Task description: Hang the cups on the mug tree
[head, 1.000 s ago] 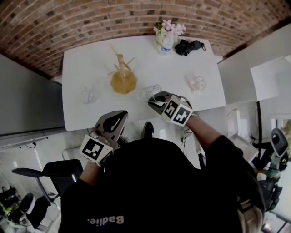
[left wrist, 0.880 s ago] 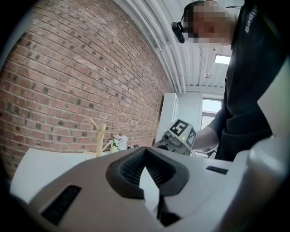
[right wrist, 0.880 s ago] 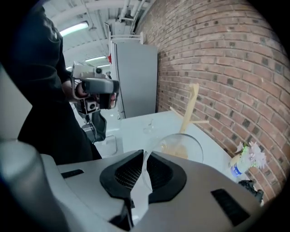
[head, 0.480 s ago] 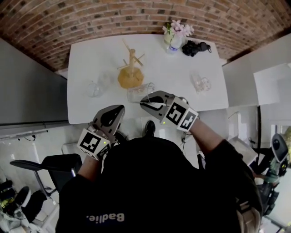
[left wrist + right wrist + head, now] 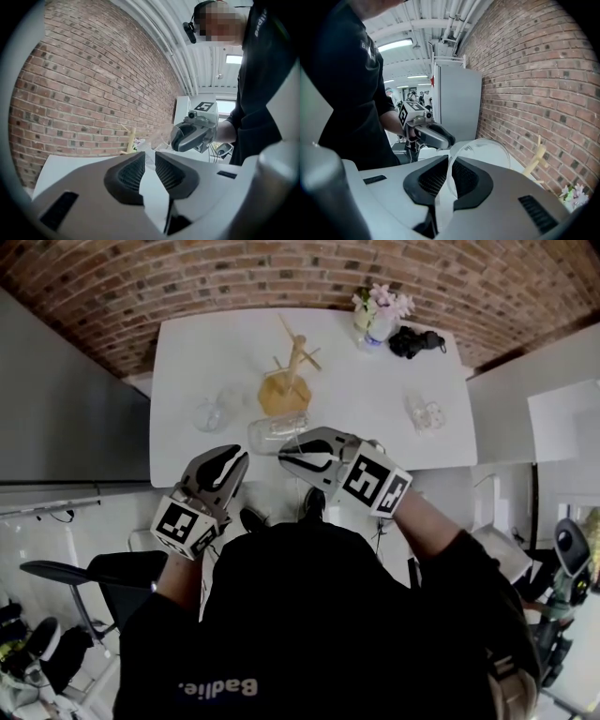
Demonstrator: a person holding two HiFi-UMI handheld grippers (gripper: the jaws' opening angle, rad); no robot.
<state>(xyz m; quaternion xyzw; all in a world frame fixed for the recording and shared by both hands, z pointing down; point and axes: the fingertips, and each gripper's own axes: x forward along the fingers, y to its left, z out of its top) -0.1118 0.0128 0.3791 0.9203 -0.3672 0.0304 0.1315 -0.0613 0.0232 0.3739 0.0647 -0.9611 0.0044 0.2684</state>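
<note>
The wooden mug tree [image 5: 292, 381] stands on the white table [image 5: 375, 442], and shows too in the right gripper view [image 5: 536, 161]. My right gripper [image 5: 292, 452] is shut on a clear glass cup [image 5: 272, 435], held off the table just in front of the tree; its thin glass [image 5: 451, 171] runs between the pads. My left gripper [image 5: 232, 463] hovers at the table's near edge, left of the cup. Its jaws have just been opening, and the narrow gap between its fingertips [image 5: 150, 159] is empty. Two more glass cups rest on the table, one left [image 5: 211, 414], one right [image 5: 425, 413].
A vase of flowers [image 5: 380, 310] and a black object [image 5: 417, 340] sit at the table's far edge. A brick wall [image 5: 187, 277] runs behind the table. A grey cabinet [image 5: 66, 418] stands to the left and a dark chair [image 5: 94, 582] below it.
My right gripper has lifted the glass cup off the table and carried it left, in front of the tree. My left gripper has moved forward to the table edge and its jaws have parted slightly.
</note>
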